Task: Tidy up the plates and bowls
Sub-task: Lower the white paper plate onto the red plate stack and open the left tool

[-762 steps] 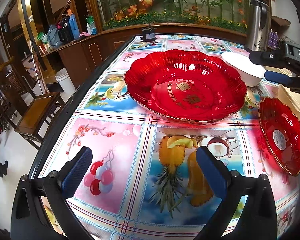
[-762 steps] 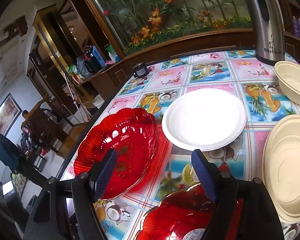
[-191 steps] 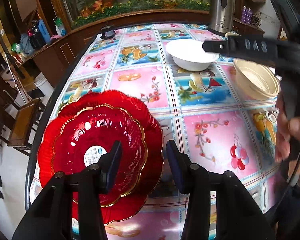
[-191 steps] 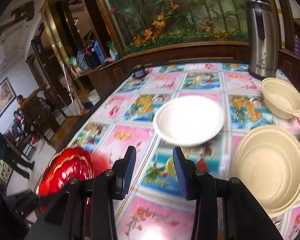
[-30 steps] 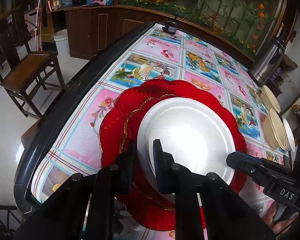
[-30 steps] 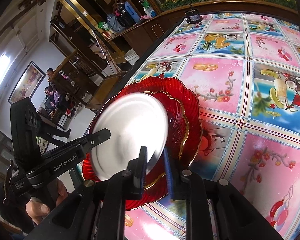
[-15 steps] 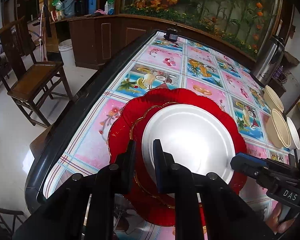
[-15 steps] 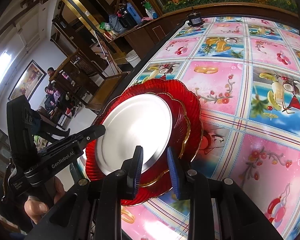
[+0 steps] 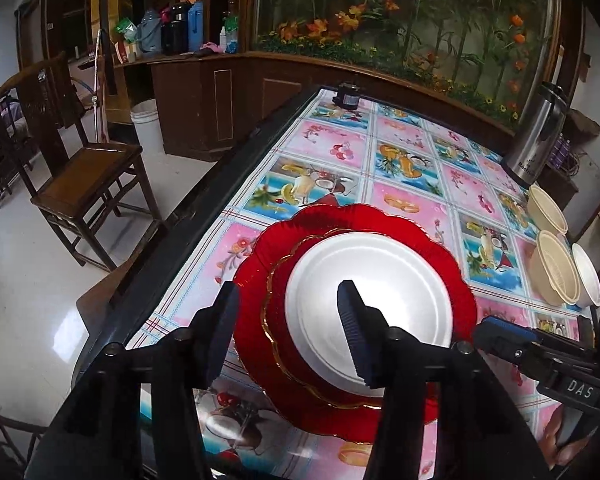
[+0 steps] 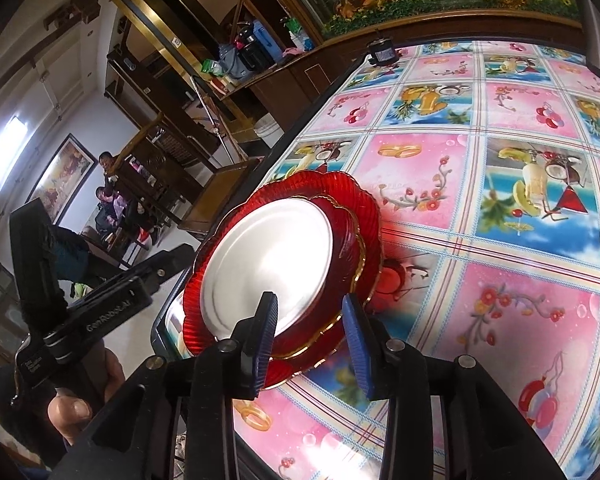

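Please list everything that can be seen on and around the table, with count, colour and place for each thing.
large plate: 1, red, near table corner, bottom of stack
small plate: 1, red with gold rim, on the large plate
white plate: 1, white, on top of stack
bowls: 3, two beige, one white, right table edge
flask: 1, steel, far right
tablecloth: 1, pink and blue pictures, covers table
chair: 1, brown wood, left of table
bucket: 1, white, floor by cabinet
left gripper: 1, black, blue pads, jaws opening, nothing gripped
right gripper: 1, same, jaws opening, nothing gripped
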Demonstrator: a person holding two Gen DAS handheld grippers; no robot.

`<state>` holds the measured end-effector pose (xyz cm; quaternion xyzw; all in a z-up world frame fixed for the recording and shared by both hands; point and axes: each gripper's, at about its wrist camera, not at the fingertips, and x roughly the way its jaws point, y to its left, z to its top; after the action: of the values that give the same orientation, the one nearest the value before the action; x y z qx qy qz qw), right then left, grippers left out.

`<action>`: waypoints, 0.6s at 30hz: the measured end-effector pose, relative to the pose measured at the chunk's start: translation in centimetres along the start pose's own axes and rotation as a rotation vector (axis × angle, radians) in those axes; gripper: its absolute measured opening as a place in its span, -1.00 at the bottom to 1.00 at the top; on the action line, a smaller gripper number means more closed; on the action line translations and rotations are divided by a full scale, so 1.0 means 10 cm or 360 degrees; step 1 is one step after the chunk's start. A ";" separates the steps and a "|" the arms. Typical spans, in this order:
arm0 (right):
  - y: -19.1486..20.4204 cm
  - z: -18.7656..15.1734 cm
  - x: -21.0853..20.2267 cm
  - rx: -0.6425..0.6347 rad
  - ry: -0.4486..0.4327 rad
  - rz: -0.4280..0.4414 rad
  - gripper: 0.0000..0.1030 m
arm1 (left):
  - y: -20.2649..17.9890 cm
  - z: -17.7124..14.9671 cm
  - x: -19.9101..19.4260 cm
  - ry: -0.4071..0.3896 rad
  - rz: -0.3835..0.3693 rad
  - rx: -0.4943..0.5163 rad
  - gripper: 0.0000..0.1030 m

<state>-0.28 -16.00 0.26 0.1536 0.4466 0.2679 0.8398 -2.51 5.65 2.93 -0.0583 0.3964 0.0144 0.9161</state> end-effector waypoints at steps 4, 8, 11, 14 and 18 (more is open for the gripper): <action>-0.06 -0.03 -0.05 0.0021 -0.0019 0.0002 -0.30 | -0.13 0.00 -0.07 -0.0022 -0.0020 0.0045 -0.04; -0.17 -0.05 -0.12 0.0057 -0.0041 -0.0004 -0.30 | -0.35 -0.02 -0.15 -0.0047 -0.0063 0.0129 -0.04; -0.29 -0.07 -0.19 0.0093 -0.0065 -0.0012 -0.30 | -0.53 -0.04 -0.21 -0.0068 -0.0094 0.0187 -0.04; -0.41 -0.09 -0.27 0.0135 -0.0089 -0.0027 -0.30 | -0.77 -0.09 -0.23 -0.0065 -0.0155 0.0268 -0.04; -0.60 -0.15 -0.40 0.0195 -0.0132 -0.0056 -0.29 | -1.11 -0.22 -0.21 -0.0032 -0.0214 0.0395 -0.04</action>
<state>-1.48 -23.23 -0.88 0.2077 0.4296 0.2187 0.8512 -4.68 -5.60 4.01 0.0291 0.3811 -0.0956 0.9191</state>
